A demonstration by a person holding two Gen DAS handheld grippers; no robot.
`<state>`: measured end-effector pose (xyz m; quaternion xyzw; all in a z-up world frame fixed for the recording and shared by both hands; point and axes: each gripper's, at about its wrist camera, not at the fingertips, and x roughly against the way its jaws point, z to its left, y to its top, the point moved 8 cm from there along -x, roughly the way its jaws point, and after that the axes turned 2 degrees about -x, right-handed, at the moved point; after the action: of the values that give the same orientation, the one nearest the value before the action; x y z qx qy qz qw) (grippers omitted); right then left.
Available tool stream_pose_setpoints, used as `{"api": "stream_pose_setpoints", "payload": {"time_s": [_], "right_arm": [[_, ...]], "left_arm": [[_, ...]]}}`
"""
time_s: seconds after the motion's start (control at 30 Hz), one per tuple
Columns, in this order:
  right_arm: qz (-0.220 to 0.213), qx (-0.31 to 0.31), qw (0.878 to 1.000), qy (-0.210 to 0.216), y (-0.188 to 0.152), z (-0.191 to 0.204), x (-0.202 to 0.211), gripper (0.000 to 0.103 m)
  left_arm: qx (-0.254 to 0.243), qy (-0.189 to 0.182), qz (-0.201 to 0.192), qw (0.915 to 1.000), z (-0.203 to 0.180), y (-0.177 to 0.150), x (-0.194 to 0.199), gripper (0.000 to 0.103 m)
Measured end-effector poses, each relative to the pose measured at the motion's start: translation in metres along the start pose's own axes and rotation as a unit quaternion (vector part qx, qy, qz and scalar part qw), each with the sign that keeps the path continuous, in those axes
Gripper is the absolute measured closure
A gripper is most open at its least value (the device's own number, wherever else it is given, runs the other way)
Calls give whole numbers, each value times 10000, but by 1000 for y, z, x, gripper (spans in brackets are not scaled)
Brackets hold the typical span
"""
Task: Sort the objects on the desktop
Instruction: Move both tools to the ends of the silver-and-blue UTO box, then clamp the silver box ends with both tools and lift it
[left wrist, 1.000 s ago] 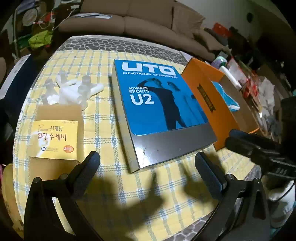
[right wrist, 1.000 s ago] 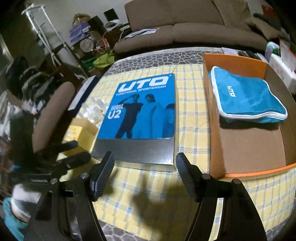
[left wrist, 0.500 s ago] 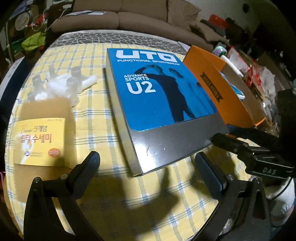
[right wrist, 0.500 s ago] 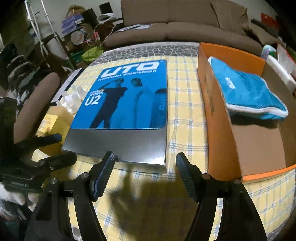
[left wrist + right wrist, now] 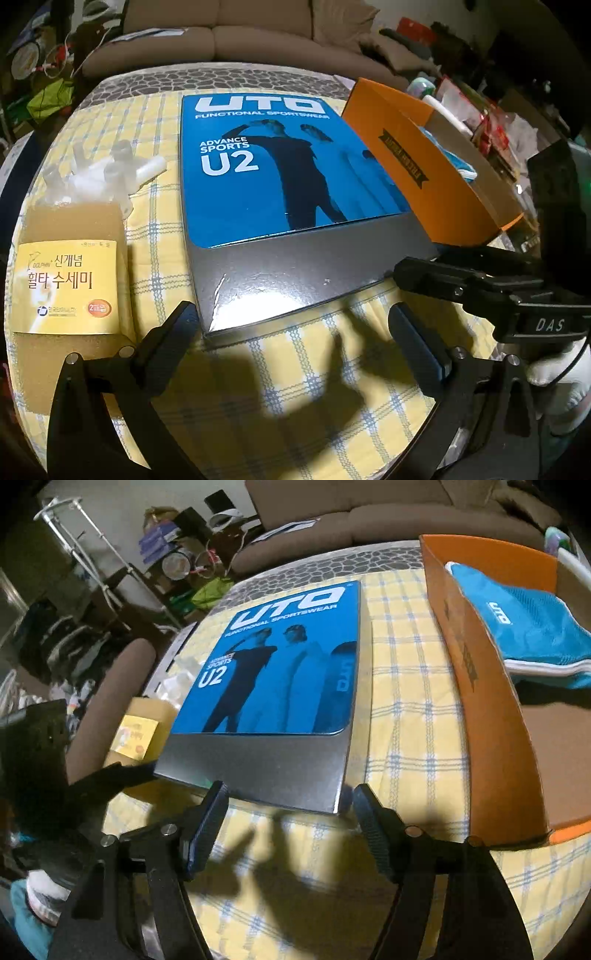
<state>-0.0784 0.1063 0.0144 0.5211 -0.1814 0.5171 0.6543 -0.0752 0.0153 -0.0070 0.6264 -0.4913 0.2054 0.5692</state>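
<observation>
A flat blue and grey UTO box (image 5: 288, 184) lies in the middle of the yellow checked tablecloth (image 5: 155, 122). My left gripper (image 5: 291, 332) stands open just short of the box's near edge, nothing between its fingers. In the right wrist view the same box (image 5: 280, 672) has its near right corner between the fingers of my right gripper (image 5: 291, 808), which is open, its pads apart from the box. From the left wrist view, the right gripper (image 5: 443, 273) reaches in at that corner.
An orange open box (image 5: 424, 166) stands right of the UTO box and holds a blue pouch (image 5: 517, 627). A yellow labelled pack (image 5: 66, 284) and white plastic pieces (image 5: 107, 173) lie at the left. A sofa (image 5: 258, 37) is behind the table, a chair (image 5: 110, 686) beside it.
Both grippers have sunk towards the table and closed in on the box's near edge. The right gripper now reaches the near right corner. Nothing was gripped.
</observation>
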Motion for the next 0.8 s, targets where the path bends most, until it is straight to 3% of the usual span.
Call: {"api": "stream_pose_setpoints", "payload": {"time_s": [0.37,0.6,0.8], "right_arm": [[20,247,9995,-214,-1,5,1,30],[-130,323,9994,34,1,12,24,30],[-268,348,9986,288,0,23,51,30]], "left_arm": [[95,-208,-214,9995,-2,6,15,1],[83,-406,-547,9976,-8,12,47,1],[291,-896,-780,9925,-7,15,73,1]]}}
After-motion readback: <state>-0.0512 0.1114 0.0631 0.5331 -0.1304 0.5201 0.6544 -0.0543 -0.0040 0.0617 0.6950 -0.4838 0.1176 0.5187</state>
